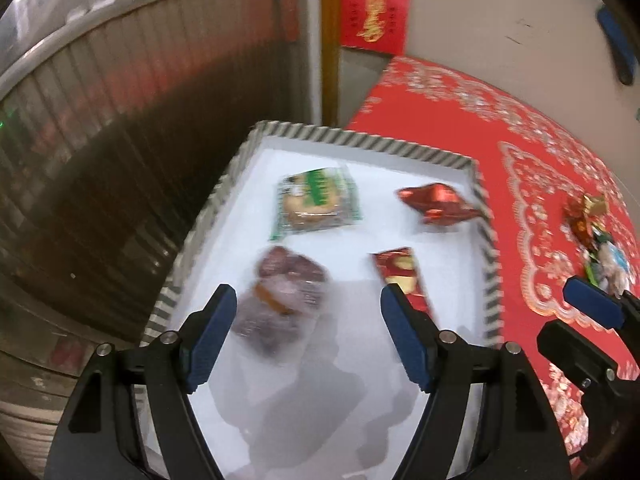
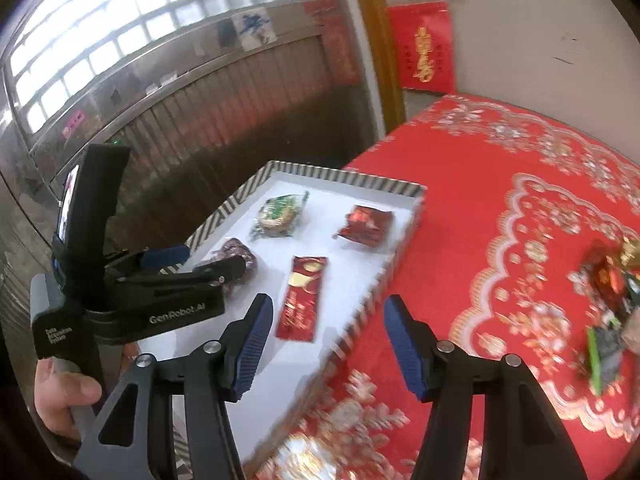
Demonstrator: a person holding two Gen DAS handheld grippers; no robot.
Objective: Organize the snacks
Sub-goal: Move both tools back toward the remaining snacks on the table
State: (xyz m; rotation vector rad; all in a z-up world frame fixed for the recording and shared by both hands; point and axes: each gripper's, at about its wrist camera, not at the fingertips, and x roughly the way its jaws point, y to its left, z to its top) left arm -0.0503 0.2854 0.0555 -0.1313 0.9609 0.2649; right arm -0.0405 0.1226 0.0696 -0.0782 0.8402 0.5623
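A white tray with a striped rim [image 1: 360, 138] [image 2: 404, 240] holds several snacks: a green-wrapped biscuit [image 1: 316, 202] [image 2: 278, 214], a red foil pack [image 1: 438, 202] [image 2: 366, 224], a long red bar [image 1: 400, 274] [image 2: 302, 296] and a clear pack of dark red dates [image 1: 280, 292] [image 2: 236, 250]. My left gripper [image 1: 308, 300] [image 2: 204, 262] is open and empty above the tray, just over the dates. My right gripper [image 2: 328, 312] is open and empty over the tray's right rim; one of its fingers [image 1: 592, 306] shows in the left wrist view. A pile of loose snacks [image 1: 596, 240] [image 2: 612, 304] lies on the red cloth to the right.
The tray sits at the left edge of a table with a red patterned cloth [image 1: 520, 152] [image 2: 500, 200]. Left of it is a drop to a metal shutter door [image 1: 120, 140] [image 2: 200, 120]. A wall with red paper posters [image 1: 374, 8] [image 2: 426, 48] stands behind.
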